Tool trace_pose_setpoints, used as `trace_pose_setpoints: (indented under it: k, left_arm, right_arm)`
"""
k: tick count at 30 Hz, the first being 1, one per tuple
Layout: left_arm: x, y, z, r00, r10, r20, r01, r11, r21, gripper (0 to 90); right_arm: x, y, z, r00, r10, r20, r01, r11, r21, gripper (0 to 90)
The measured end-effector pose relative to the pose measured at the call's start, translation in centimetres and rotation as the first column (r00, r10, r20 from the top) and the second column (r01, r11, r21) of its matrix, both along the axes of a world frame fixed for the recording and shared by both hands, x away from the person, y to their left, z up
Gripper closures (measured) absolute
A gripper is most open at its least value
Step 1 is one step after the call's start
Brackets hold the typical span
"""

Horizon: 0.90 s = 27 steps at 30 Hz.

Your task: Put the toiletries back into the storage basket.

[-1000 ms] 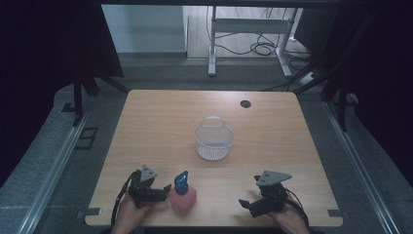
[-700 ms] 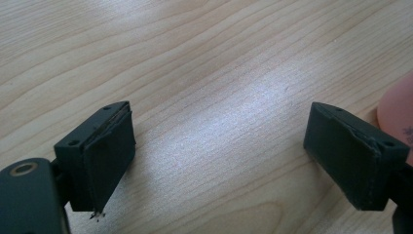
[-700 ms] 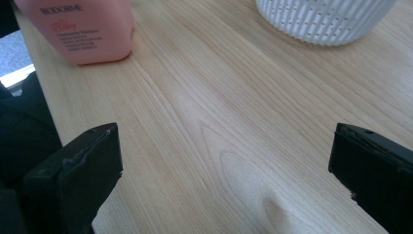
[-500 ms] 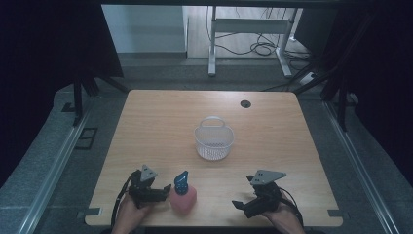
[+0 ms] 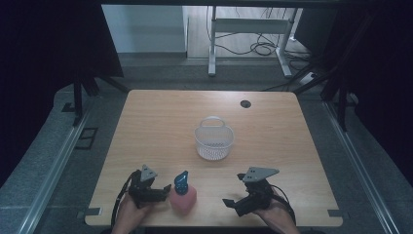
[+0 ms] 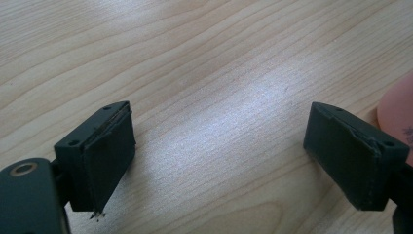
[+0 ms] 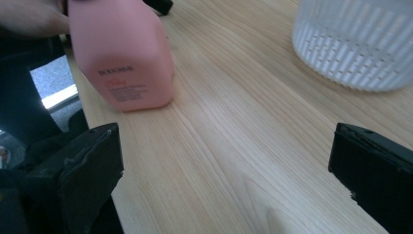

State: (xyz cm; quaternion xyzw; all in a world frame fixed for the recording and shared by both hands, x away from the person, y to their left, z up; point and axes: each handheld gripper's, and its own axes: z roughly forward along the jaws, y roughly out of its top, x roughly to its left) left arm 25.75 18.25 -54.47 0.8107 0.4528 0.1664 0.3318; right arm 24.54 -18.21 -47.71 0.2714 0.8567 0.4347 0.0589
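A pink bottle (image 5: 183,200) with a blue spray top (image 5: 181,181) stands near the table's front edge. My left gripper (image 5: 163,193) lies just left of it, open, jaws pointing at the bottle. In the left gripper view its jaws (image 6: 221,126) are wide apart over bare wood, with the pink bottle (image 6: 397,112) beyond the right jaw. My right gripper (image 5: 233,205) is open, to the bottle's right, angled toward it. In the right gripper view its jaws (image 7: 229,146) hold nothing, with the bottle (image 7: 122,58) ahead at the left.
A white slatted basket (image 5: 213,141) with a handle stands at the table's middle; it also shows as the basket (image 7: 355,44) at upper right. A dark cable hole (image 5: 245,103) sits near the far edge. The wooden table (image 5: 146,126) is bordered by dark floor.
My right gripper has shifted left and slightly nearer the front edge, turning toward the pink bottle. The left gripper, bottle and basket have stayed put.
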Motion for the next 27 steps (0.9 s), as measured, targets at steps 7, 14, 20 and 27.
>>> trace_pose_setpoints:
  k: [7,14,20,27]
  left_arm:
    - [0.0,0.0,0.0,1.0000,0.000,0.000,0.000,1.0000,0.000,11.3]
    - [0.0,0.0,0.0,1.0000,0.000,0.000,0.000,1.0000,0.000,11.3]
    - [0.0,0.0,0.0,1.0000,0.000,0.000,0.000,1.0000,0.000,11.3]
    - [0.0,0.0,0.0,1.0000,0.000,0.000,0.000,1.0000,0.000,11.3]
  right_arm:
    - [0.0,1.3,0.3,0.9995,0.033,0.002,-0.033,0.999,0.000,0.0]
    - [-0.1,2.6,0.8,0.9981,0.060,0.010,-0.060,0.998,-0.005,0.3]
    - [0.0,3.5,1.2,0.9972,0.073,0.014,-0.073,0.997,0.013,2.6]
    - [0.0,4.6,1.5,0.9942,0.106,0.022,-0.105,0.994,-0.005,5.6]
